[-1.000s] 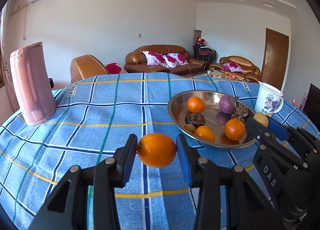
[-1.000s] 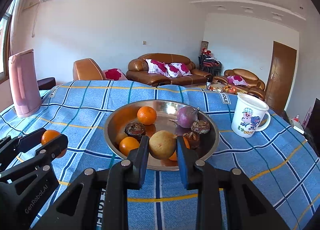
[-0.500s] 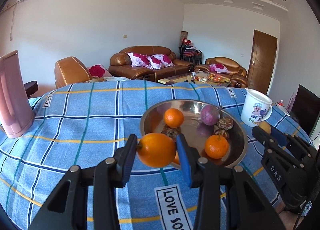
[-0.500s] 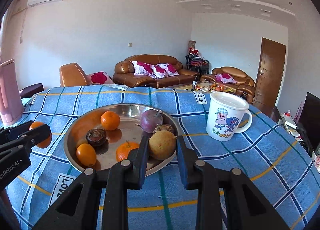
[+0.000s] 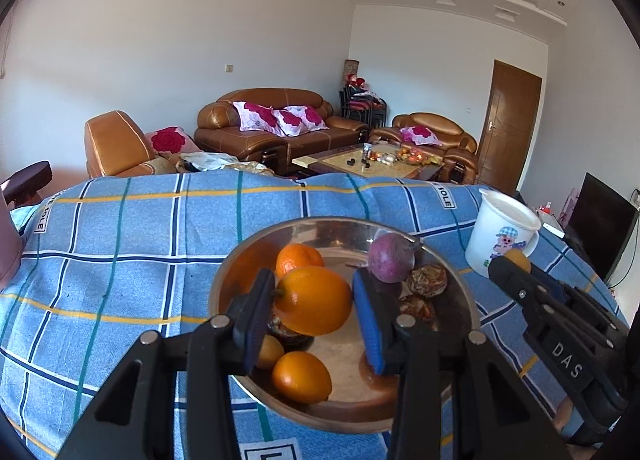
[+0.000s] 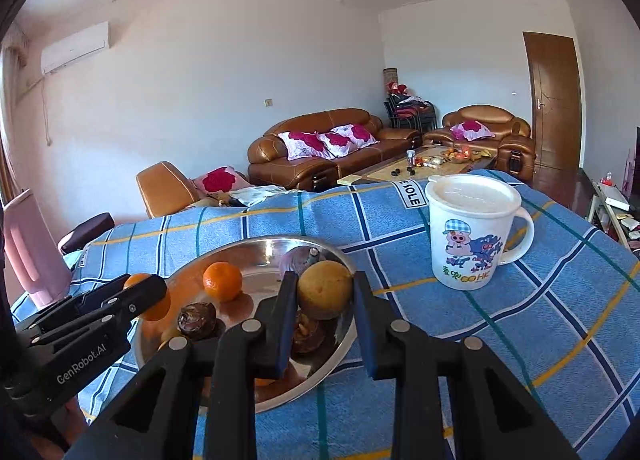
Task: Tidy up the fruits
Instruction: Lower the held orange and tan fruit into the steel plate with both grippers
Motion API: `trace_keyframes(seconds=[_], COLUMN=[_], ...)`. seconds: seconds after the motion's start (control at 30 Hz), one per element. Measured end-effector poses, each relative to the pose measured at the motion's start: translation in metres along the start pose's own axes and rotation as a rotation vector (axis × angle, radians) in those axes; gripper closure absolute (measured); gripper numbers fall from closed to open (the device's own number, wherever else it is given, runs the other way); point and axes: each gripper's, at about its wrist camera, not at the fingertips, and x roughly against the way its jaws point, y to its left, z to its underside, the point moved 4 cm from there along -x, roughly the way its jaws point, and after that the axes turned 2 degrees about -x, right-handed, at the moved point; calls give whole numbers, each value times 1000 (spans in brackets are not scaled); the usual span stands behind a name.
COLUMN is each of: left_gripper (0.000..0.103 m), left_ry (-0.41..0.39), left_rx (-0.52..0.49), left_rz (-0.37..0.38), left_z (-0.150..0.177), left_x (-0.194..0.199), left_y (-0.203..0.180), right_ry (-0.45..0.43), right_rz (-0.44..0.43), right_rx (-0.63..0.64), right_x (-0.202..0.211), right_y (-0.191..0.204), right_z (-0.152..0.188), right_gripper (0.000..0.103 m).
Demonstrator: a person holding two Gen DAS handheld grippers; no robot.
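Here the orange [image 5: 314,300] sits clamped between the blue pads of the left tool [image 5: 314,302], a smooth, glossy, slightly oval fruit with a small dark stem nub pointing toward the left pad. It hangs in the air over the near half of the steel bowl [image 5: 460,288]. The right tool [image 6: 325,296] is closed on a second fruit, a dull yellow-brown round fruit [image 6: 325,290] with a rough, speckled skin, held above the bowl's right rim as its own camera sees it.

Inside the bowl lie a small tangerine [image 5: 299,258] toward the back, another orange [image 5: 302,376] at the near edge, a purple round fruit [image 5: 390,263] with a thin stalk, and a few dark, wrinkled brown fruits [image 5: 428,280] beside it. A smaller yellowish fruit [image 5: 270,352] is half hidden behind the left tool's finger.

The bowl rests on a desk covered with a blue checked cloth [image 5: 120,260] lined in white, yellow and teal. To the right of the bowl stands a white lidded mug [image 6: 474,232] with a cartoon pig printed on it, well apart from the rim. At the far left edge a pink kettle [image 6: 34,248] stands upright. Beyond the desk are brown leather sofas [image 5: 276,127] with pink flowered cushions.
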Motion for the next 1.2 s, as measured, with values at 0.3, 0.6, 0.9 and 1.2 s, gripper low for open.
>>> trace_keyframes(seconds=[0.3, 0.6, 0.9, 1.2], left_gripper=[61, 61, 61, 61], left_ry=[5, 11, 39, 49], left_rx=[-59, -68, -68, -60], left_rz=[-109, -147, -178, -182], left_z=[-1, -2, 1, 2], left_x=[-17, -23, -32, -36], left_y=[-3, 3, 1, 2], right_ry=[4, 3, 7, 32], right_rz=[25, 20, 27, 22], right_rx=[25, 88, 105, 118], right_x=[-34, -41, -45, -52], right_y=[10, 23, 27, 32], right_z=[-8, -6, -7, -7], right_gripper=[74, 74, 74, 74])
